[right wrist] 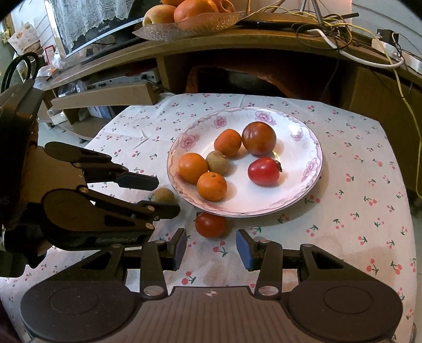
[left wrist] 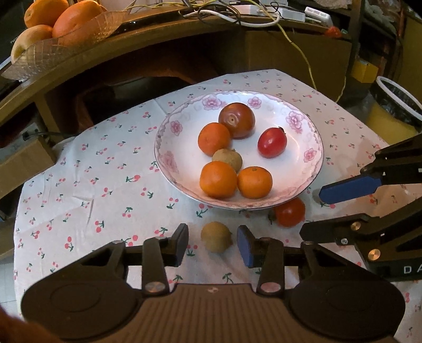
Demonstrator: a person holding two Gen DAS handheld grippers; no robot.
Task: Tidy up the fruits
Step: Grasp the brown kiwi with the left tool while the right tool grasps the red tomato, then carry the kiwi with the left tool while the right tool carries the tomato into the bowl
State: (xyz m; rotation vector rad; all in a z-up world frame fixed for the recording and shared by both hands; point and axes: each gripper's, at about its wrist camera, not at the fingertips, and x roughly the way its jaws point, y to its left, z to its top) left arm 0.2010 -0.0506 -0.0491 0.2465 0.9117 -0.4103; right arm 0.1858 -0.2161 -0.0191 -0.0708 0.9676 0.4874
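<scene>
**Two fruits still off the plate, both claws lined up**

Nearest the near edge of the tabletop [left wrist: 79,184], the left claw [left wrist: 212,246] has its fingers spread apart with the small brown fruit [left wrist: 216,236] sitting right between the pads, not touching either one as far as I can tell. Looks like it's lined up that way so a simple squeeze would catch it. From the right wrist view that same brown fruit shows up between the left claw's two fingers, so the framing checks out.

The right claw [right wrist: 211,249] is also apart and empty, pointed at the red tomato [right wrist: 211,224], which sits just beyond its fingertips and tucked against the near rim of the plate [right wrist: 311,147], partly under the overhang. My guess is that one's trickier, since the rim leaves little room on the far side.

On the plate itself: three small oranges [left wrist: 218,180], another brown fruit, an oblong red tomato [left wrist: 271,142] and a darker round tomato [left wrist: 236,120] toward the far side. So most of the sorting looks done, with two strays left.

Way past the tabletop's far edge, a glass dish of big oranges [left wrist: 76,19] sits up on a shelf.
</scene>
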